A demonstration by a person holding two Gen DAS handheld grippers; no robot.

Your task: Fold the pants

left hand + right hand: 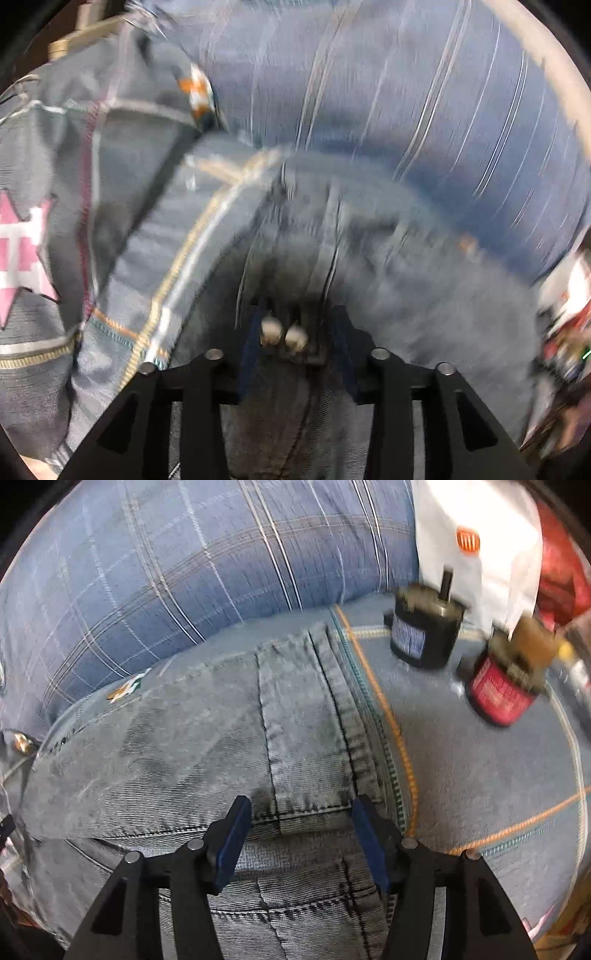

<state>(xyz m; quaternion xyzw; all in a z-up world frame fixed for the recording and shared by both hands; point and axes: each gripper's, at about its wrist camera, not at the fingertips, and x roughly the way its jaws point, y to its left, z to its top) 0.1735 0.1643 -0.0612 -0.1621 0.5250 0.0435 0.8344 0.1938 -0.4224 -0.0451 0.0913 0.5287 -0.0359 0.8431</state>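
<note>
Two grippers: left gripper (295, 325) parted, over jeans (207, 738); two metal buttons (284, 334) between pads, grip unclear
Right gripper (301, 812): apart, clear above denim; holding nothing

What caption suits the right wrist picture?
Open right gripper above grey jeans on a bed, two small jars nearby.

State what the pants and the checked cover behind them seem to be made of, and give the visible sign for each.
Pants: grey denim, matte and faded, judging by the diagonal weave and dark double-stitched seams. Checked cover: soft woven cloth, probably cotton, blue with thin pale lines; it bulges and creases like bedding, though the fibre cannot be told.
</note>
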